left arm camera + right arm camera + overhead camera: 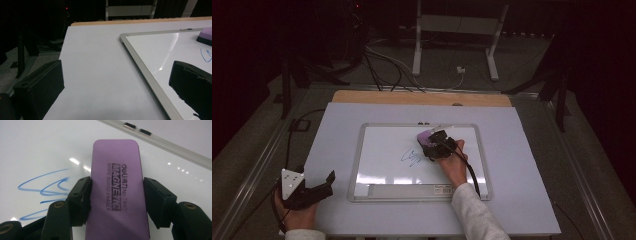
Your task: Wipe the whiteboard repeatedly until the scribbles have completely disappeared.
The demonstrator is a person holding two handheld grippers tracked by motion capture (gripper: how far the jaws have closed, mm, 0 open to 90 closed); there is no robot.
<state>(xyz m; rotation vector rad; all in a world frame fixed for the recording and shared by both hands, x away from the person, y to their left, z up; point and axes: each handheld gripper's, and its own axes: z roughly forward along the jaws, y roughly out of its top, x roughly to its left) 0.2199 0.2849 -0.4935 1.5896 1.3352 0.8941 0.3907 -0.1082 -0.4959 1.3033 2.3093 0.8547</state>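
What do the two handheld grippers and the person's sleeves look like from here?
Both are black two-jaw tools. The left gripper carries a grey three-cornered plate with dark dots; its jaws are blocky black pads. The right gripper trails a black cable along the forearm; its jaws show round brass-coloured fittings. The sleeves are white.

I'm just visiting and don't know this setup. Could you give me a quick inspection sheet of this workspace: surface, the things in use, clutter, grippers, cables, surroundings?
Surface: pale grey table top with a wooden strip along the far edge.
Job's things: silver-framed whiteboard lying flat, blue marker scribble on it; purple rectangular magnetic whiteboard eraser beside the scribble.
Clutter: nothing seen.
Grippers: right gripper, jaws closed on the eraser's long sides; left gripper at the table's near left corner, jaws open, nothing between them.
Cables: one black cable trails over the right hand; more lie on the floor beyond the table.
Surroundings: dark room, white metal stand on the floor.
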